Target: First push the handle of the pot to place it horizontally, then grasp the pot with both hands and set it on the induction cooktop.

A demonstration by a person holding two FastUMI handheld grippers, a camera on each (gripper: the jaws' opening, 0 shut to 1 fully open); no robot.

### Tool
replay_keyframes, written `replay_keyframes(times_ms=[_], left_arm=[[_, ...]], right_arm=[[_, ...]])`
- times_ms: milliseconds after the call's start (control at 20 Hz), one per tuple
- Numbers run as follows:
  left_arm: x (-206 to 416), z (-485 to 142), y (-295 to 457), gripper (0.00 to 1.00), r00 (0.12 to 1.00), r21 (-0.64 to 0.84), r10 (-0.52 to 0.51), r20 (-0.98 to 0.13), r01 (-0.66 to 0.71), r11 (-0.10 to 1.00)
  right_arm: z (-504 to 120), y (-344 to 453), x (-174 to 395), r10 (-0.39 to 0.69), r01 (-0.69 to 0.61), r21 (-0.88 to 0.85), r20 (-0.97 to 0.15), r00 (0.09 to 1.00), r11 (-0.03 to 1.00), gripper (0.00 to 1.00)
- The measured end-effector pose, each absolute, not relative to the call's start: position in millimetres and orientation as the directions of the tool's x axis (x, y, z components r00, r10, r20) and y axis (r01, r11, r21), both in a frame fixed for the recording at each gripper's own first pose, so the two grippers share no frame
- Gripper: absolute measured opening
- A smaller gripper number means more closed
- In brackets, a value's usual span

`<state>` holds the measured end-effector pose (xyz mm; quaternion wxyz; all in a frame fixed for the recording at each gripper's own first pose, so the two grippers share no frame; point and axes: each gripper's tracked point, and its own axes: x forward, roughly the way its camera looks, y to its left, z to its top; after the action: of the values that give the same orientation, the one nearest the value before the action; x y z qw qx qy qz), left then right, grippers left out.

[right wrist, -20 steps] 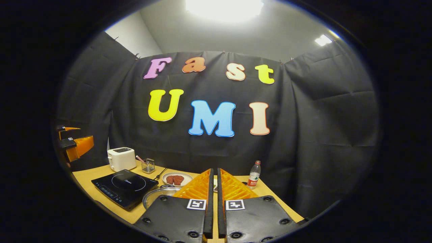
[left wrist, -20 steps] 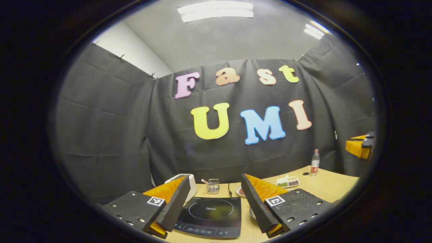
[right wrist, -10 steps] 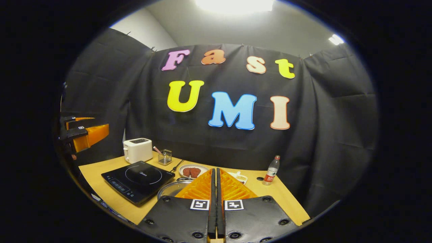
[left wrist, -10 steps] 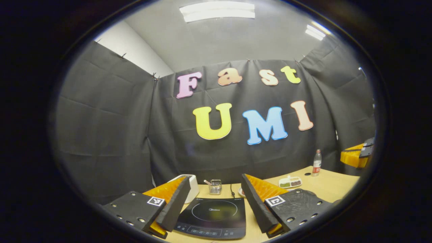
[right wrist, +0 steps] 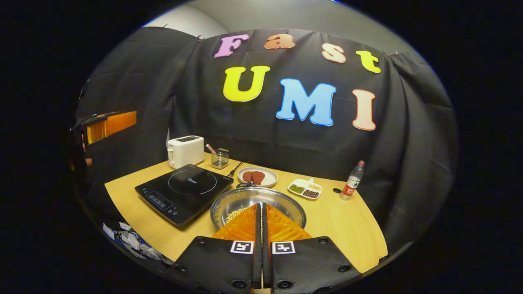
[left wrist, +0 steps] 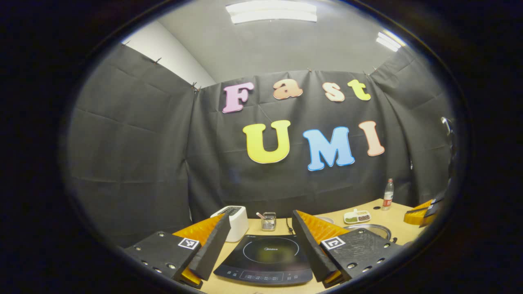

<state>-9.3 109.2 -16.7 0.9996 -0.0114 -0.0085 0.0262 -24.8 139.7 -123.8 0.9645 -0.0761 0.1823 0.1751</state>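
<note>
A shallow steel pot (right wrist: 282, 202) sits on the wooden table (right wrist: 339, 228), just right of the black induction cooktop (right wrist: 184, 192). A small handle (right wrist: 245, 185) shows at its far rim, and a few pale bits lie inside. My right gripper (right wrist: 261, 204) hovers over the pot's near side, shut with nothing between its fingers. My left gripper (left wrist: 259, 215) is open above the near edge of the cooktop (left wrist: 267, 255). The pot's rim (left wrist: 369, 227) peeks out behind its right finger. The left gripper (right wrist: 108, 124) hangs high at the left, the right gripper (left wrist: 421, 208) low at the far right.
A white toaster (right wrist: 186, 151) and a wire utensil holder (right wrist: 220, 159) stand behind the cooktop. A plate of red food (right wrist: 257, 177), a divided dish (right wrist: 304, 188) and a plastic bottle (right wrist: 352, 185) lie behind the pot. Small packets (right wrist: 126, 239) sit at the table's front left edge.
The right gripper has tipped downward and come over the pot, which now shows whole. The left gripper has drifted slightly, staying open. The right gripper stays shut.
</note>
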Motion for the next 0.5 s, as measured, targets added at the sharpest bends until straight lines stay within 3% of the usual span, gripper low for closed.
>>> replay_keyframes(times_ms=[500], left_arm=[[-2,-23,130,0.90,0.996,-0.024,0.092,0.011,-0.092,0.995]], right_arm=[[-193,164,-48,0.398,-0.514,-0.049,-0.571,0.718,0.856,0.02]])
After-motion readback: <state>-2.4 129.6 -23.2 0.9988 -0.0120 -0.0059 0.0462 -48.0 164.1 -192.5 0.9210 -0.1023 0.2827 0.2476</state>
